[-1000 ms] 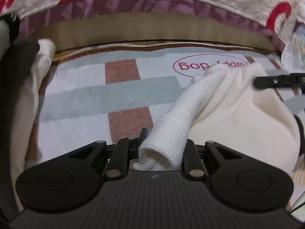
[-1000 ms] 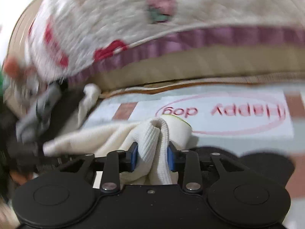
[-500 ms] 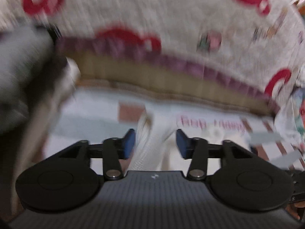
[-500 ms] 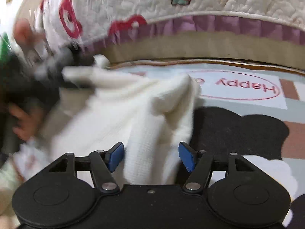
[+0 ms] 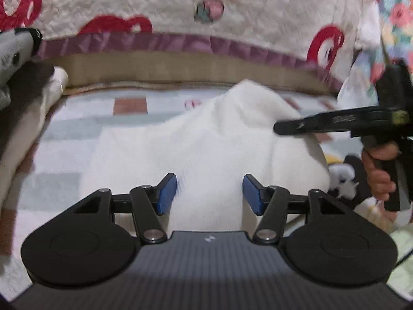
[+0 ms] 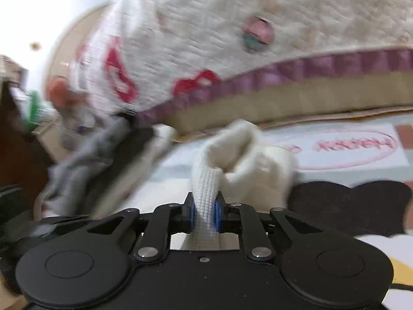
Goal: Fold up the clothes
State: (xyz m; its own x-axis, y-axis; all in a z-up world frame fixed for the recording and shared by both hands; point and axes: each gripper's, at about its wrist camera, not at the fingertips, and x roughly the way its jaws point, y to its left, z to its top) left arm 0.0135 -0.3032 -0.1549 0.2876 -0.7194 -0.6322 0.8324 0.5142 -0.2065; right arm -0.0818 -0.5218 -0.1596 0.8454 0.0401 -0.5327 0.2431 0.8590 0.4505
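Note:
A white ribbed knit garment (image 5: 206,142) lies bunched on the patterned mat (image 5: 77,118). My left gripper (image 5: 210,193) stands open over its near edge; the cloth lies between the blue pads (image 5: 167,193) without being pressed. In the right wrist view my right gripper (image 6: 204,211) is closing, and its pads pinch a narrow fold of the same garment (image 6: 258,165), which rises from the jaws. The left wrist view shows the right gripper's finger (image 5: 309,125) reaching onto the garment from the right, held by a hand (image 5: 379,170).
A quilted bedspread (image 5: 180,5) with red shapes and a purple trim hangs along the back. Other clothes are piled at the left (image 5: 23,118), grey and cream in the right wrist view (image 6: 85,160). The mat carries a red oval print (image 6: 353,147) and a black patch (image 6: 348,206).
My left gripper let go of the white cuff and its jaws spread while it swung right. My right gripper opened wide, then clamped on a narrow fold.

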